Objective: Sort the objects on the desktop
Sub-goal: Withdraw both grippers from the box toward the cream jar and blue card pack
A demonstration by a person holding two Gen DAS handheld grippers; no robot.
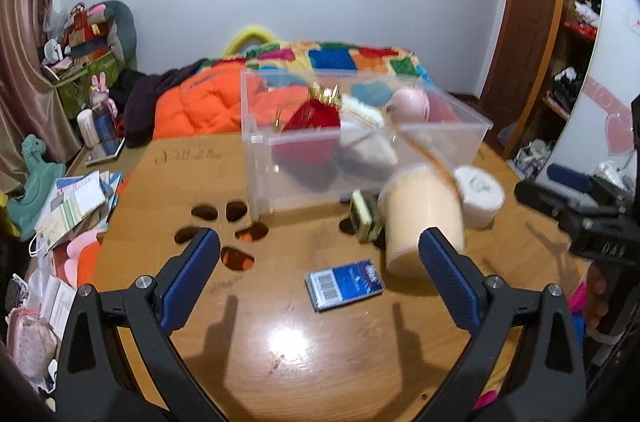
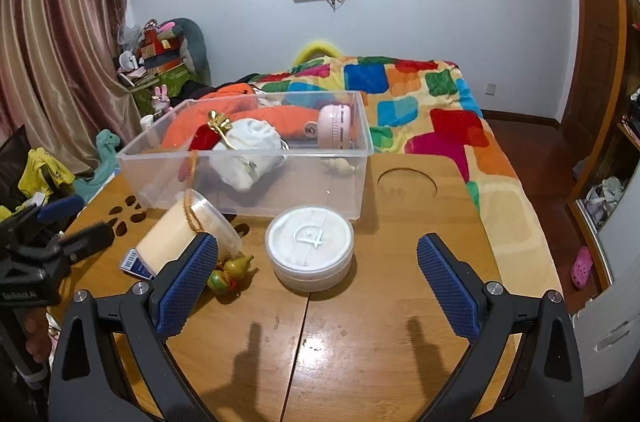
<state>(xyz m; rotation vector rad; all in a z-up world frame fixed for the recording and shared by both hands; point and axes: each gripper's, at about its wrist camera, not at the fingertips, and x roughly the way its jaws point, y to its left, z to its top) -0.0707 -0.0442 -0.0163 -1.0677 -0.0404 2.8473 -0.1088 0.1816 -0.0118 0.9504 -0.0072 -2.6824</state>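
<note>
I take the clear plastic storage bin (image 2: 248, 158) at the far side of the round wooden table (image 2: 400, 342) as my landmark. My left gripper (image 1: 320, 262) hangs above the table with its blue-padded jaws spread wide and nothing between them. My right gripper (image 2: 316, 282) is likewise wide open and empty.

Inside the bin I see a white cloth bundle (image 2: 248, 150), a red pouch with gold trim (image 1: 314, 118) and a pink round device (image 2: 336, 124), which sits toward the bin's far right corner. Some small pale item lies on the bin floor near its front wall; I cannot tell what it is.

Just in front of the bin, on the table, a cream-coloured cylindrical tub (image 1: 424, 218) lies tipped on its side with a braided cord draped over it. To its right stands a round white lidded container (image 2: 310, 248), close to the bin's front wall. A small blue card box with a barcode (image 1: 344, 284) lies flat nearer me than the tub, under my left gripper's open span. Small pear-shaped green and red ornaments (image 2: 230, 272) rest beside the tub, touching my right gripper's left pad in that view.
</note>
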